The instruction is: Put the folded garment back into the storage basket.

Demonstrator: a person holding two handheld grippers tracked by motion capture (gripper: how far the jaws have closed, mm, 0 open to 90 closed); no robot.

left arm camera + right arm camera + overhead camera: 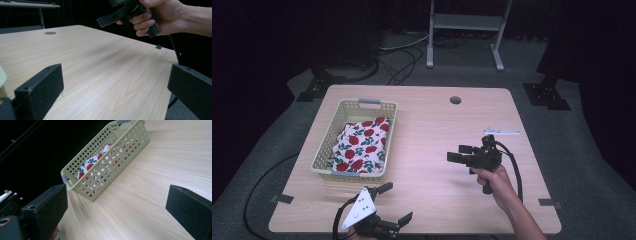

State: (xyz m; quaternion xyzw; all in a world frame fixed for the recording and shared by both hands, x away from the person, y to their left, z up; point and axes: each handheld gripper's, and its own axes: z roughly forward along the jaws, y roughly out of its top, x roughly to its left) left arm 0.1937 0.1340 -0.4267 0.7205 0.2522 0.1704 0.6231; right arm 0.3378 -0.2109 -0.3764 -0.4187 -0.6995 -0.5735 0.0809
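A pale yellow perforated basket (323, 150) stands on the left half of the wooden table and holds a folded white cloth with red fruit and green leaves (360, 144). In the right gripper view the basket (117, 157) lies ahead, with the cloth (88, 164) showing over its rim and through its holes. My left gripper (394, 203) is open at the table's front edge, below the basket, with nothing between its jaws. A hand holds my right gripper (459, 153) open above the table's right half, pointing left toward the basket. The left gripper view shows that right gripper (110, 15) and hand.
A white label strip (501, 132) lies at the right of the table. A round cable hole (455, 100) sits near the far edge. Black tape marks (551, 203) lie at the front corners. A metal stand (464, 30) is on the floor beyond the table.
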